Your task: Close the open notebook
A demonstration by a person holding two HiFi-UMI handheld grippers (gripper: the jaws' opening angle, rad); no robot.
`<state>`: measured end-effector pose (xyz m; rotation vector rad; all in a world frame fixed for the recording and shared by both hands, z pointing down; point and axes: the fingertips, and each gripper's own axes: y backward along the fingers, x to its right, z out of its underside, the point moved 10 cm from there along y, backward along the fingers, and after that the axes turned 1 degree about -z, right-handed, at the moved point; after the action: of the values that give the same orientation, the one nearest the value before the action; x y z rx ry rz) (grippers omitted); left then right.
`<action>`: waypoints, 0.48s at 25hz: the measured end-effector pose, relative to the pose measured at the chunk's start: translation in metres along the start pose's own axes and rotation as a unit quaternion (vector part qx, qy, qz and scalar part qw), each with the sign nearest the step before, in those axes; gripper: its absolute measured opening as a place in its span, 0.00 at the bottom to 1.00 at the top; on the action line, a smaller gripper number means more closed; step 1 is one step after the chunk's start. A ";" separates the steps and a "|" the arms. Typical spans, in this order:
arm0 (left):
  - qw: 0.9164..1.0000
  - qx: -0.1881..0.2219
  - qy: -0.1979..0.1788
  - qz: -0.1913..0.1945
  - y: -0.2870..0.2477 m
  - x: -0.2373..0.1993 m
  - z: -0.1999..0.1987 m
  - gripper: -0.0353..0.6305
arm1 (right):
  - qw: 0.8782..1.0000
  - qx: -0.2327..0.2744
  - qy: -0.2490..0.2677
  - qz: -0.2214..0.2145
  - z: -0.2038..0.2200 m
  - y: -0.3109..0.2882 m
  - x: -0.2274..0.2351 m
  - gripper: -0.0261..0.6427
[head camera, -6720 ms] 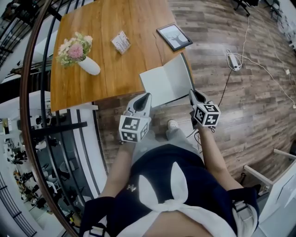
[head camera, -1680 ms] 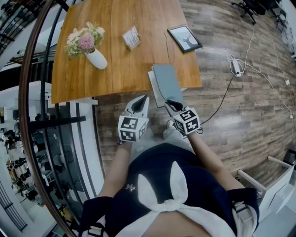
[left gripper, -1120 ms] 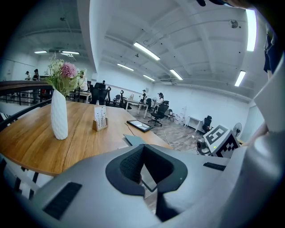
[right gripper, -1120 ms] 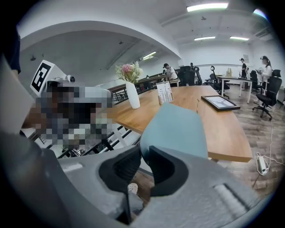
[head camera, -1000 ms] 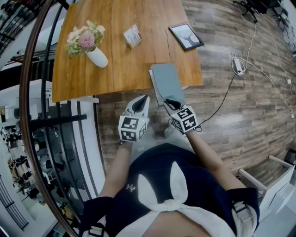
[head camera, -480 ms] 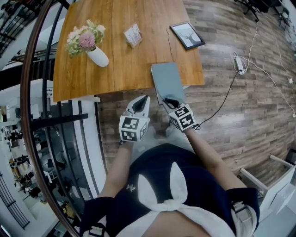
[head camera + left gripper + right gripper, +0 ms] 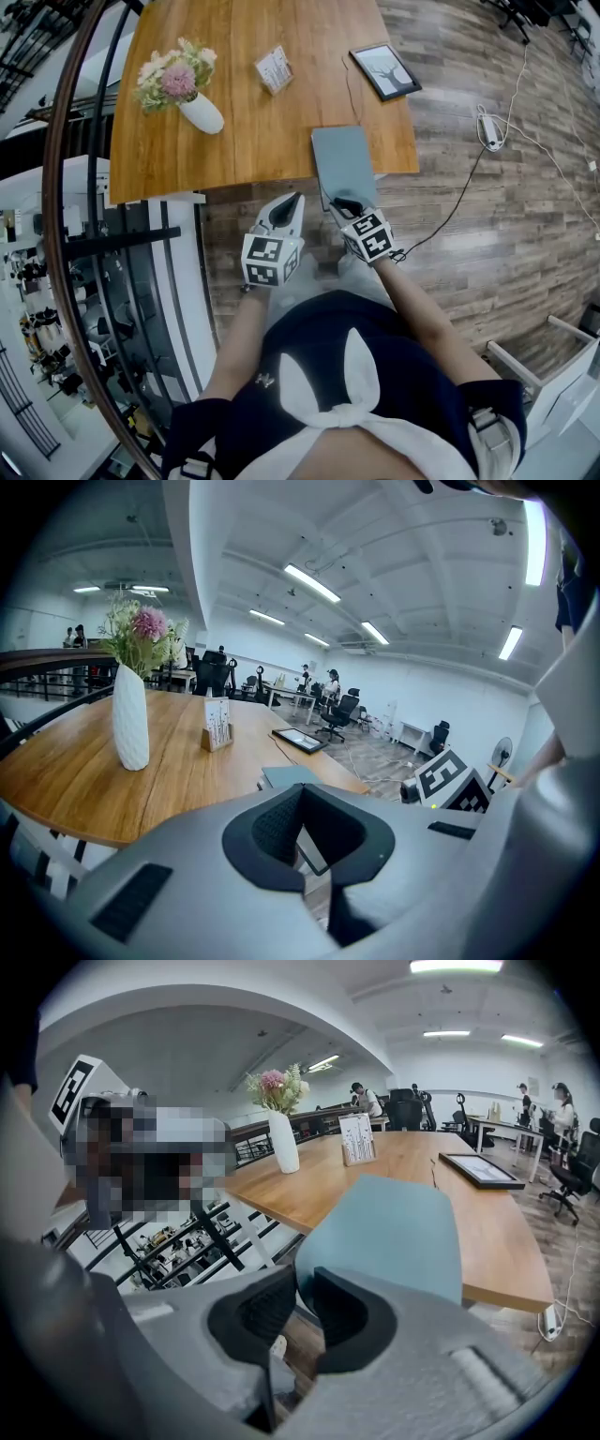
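Presently, surroundings: flower vase [image 7: 202, 112], card stand [image 7: 275, 68] and framed picture [image 7: 385, 71] are standing farther back, well apart from the notebook [image 7: 345, 164].
Notebook: lying closed, teal cover up, overhanging the wooden table [image 7: 244, 141] at its near edge.
Right claw [image 7: 343, 204]: I am clenching it on the cover's near edge.
Left claw [image 7: 297, 197]: I am holding it pinched together, empty.
Room: plank floor, cable [image 7: 459, 187] trailing at right.
Change: white pages were showing earlier; the cover is now hiding them.

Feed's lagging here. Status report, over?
Left gripper shut, empty. Right gripper shut on notebook. Cover down, looks closed, overhanging table edge. Nothing in the way.
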<state>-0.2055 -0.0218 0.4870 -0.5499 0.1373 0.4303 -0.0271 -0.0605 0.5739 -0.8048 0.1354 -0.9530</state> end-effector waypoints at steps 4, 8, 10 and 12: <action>1.000 -0.001 0.001 -0.001 0.000 -0.001 0.001 0.08 | 1.000 -0.004 0.002 -0.002 0.001 -0.003 -0.001 0.12; 1.000 -0.004 0.002 -0.001 -0.001 -0.003 0.001 0.08 | 1.000 -0.009 0.006 -0.003 0.002 -0.006 -0.001 0.12; 1.000 -0.005 0.002 -0.001 -0.002 -0.004 0.000 0.08 | 1.000 -0.013 0.010 -0.002 0.002 -0.007 -0.002 0.13; 1.000 -0.008 0.003 -0.001 -0.004 -0.005 -0.001 0.08 | 1.000 -0.019 0.014 0.001 0.002 -0.009 -0.002 0.13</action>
<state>-0.2083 -0.0270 0.4895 -0.5666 0.1389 0.4281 -0.0336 -0.0611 0.5811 -0.8250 0.1796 -0.9625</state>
